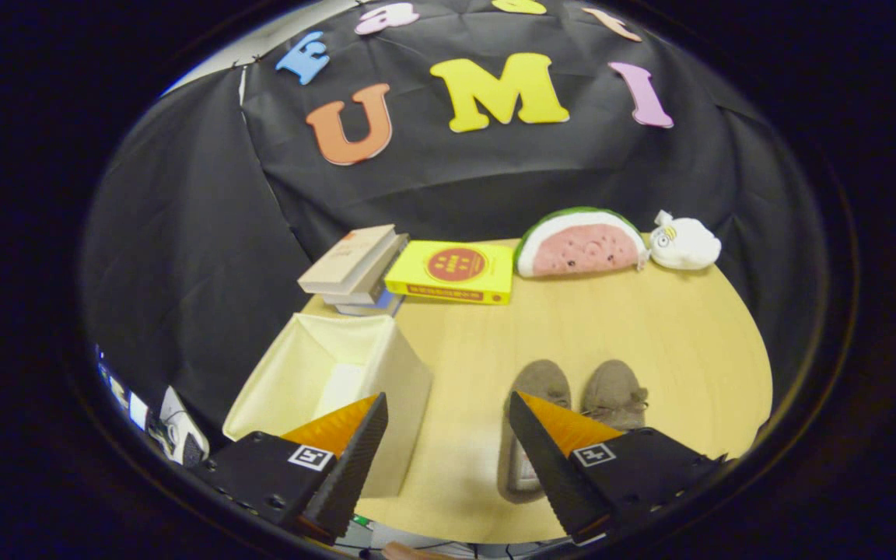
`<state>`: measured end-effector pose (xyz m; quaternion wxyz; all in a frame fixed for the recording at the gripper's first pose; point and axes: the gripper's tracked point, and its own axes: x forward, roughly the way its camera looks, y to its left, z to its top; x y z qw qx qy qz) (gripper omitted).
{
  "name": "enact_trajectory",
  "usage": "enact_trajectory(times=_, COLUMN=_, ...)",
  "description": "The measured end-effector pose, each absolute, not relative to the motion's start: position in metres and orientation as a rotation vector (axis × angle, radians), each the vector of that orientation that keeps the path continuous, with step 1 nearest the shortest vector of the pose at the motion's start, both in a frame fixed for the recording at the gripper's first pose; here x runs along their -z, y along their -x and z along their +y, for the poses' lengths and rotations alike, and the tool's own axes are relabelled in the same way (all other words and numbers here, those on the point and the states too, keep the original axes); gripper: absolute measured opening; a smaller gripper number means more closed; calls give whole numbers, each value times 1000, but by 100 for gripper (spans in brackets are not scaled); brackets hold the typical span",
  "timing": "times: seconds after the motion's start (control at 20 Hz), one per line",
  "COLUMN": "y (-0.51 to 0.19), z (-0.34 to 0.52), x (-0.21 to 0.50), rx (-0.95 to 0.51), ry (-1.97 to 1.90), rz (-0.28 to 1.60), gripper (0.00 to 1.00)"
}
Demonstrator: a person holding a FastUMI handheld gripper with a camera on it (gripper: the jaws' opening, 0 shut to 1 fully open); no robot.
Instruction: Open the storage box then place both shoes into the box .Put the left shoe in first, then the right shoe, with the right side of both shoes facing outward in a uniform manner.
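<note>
The cream fabric storage box [316,373] is sitting open-topped at the near left of the round wooden table [673,334], its mouth facing up and its inside showing pale and bare. The two grey-brown suede shoes [580,389] are standing side by side to the right of it, toes pointing away toward the wall, well apart from the box. The left shoe [537,389] is lying partly behind the right finger; the right shoe [614,393] is sitting just beyond that fingertip. The gripper [448,408] is hovering above the table with its fingers spread wide and holding nothing, bare tabletop showing between them. Further back, a stack of books [355,268] is resting beside a yellow book [454,271], then a watermelon-slice plush [579,245] and a small white plush toy [683,243] are lining the far edge.
</note>
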<state>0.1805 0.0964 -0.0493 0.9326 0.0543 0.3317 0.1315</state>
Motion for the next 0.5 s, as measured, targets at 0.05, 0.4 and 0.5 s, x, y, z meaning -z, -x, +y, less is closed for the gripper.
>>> enact_trajectory(times=0.05, y=-181, z=83, x=59, rx=-252, ry=-101, rz=705, gripper=96)
enact_trajectory(times=0.4, y=-190, z=25, x=134, rx=-166, ry=-64, rz=885, gripper=93)
enact_trajectory(times=0.5, y=-192, z=21, x=154, rx=-168, ry=-64, rz=940, gripper=87)
